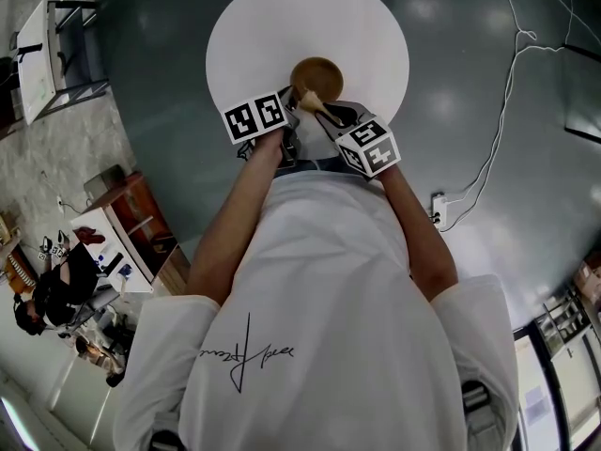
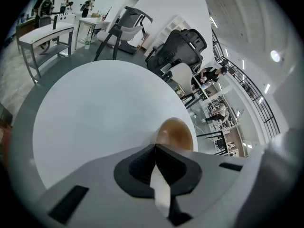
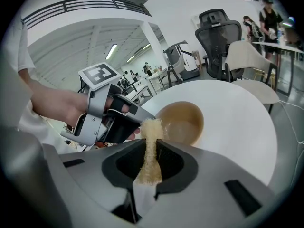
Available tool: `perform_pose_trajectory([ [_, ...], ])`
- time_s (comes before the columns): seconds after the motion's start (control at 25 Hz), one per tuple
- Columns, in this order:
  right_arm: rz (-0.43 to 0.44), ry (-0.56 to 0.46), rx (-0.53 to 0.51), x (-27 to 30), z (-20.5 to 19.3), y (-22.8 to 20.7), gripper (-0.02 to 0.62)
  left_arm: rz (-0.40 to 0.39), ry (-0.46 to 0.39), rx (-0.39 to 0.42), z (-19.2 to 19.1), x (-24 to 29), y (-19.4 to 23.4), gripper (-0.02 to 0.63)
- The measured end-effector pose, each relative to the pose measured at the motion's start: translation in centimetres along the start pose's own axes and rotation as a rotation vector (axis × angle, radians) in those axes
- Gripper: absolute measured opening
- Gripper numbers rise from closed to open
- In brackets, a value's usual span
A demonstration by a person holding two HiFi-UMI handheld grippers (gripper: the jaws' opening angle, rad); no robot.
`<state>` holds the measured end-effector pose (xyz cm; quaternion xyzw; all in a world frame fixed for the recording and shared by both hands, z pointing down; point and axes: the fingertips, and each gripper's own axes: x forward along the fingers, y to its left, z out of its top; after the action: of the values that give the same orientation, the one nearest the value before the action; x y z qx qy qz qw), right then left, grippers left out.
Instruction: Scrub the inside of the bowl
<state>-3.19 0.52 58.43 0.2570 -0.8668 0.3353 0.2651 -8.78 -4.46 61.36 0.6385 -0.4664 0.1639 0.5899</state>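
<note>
The scrubber [image 3: 153, 126] is pinched lengthwise in the down-tilted right claw [image 3: 151, 145], tip toward the bowl [image 3: 183, 122]; the left claw [image 2: 155, 148] is pressed together.

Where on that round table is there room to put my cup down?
The white table is bare across its far half and on both sides of the brown bowl. Crowded only at the near edge, where the left gripper and the right gripper, clamping a scrub pad, meet the bowl.

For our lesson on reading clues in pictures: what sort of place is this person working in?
Probably an open-plan office or lab workspace: a black office chair, long work desks further back, and a power strip with its cable on the smooth grey floor.
</note>
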Motion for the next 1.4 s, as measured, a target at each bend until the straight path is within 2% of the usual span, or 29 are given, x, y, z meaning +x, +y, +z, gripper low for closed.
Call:
perform_pose_trajectory([
  [0.56,-0.020,0.006,0.006,-0.8,-0.4,-0.9,0.080,-0.002,0.005,0.007,-0.4,-0.3,0.0,0.009],
  [1.16,0.061,0.108,-0.105,-1.6,-0.6,-1.6,0.080,-0.013,0.016,-0.009,-1.0,-0.7,-0.2,0.009],
  [1.4,0.071,0.119,-0.106,-1.8,-0.7,-2.0,0.080,-0.017,0.022,-0.009,-1.3,-1.0,0.0,0.009],
])
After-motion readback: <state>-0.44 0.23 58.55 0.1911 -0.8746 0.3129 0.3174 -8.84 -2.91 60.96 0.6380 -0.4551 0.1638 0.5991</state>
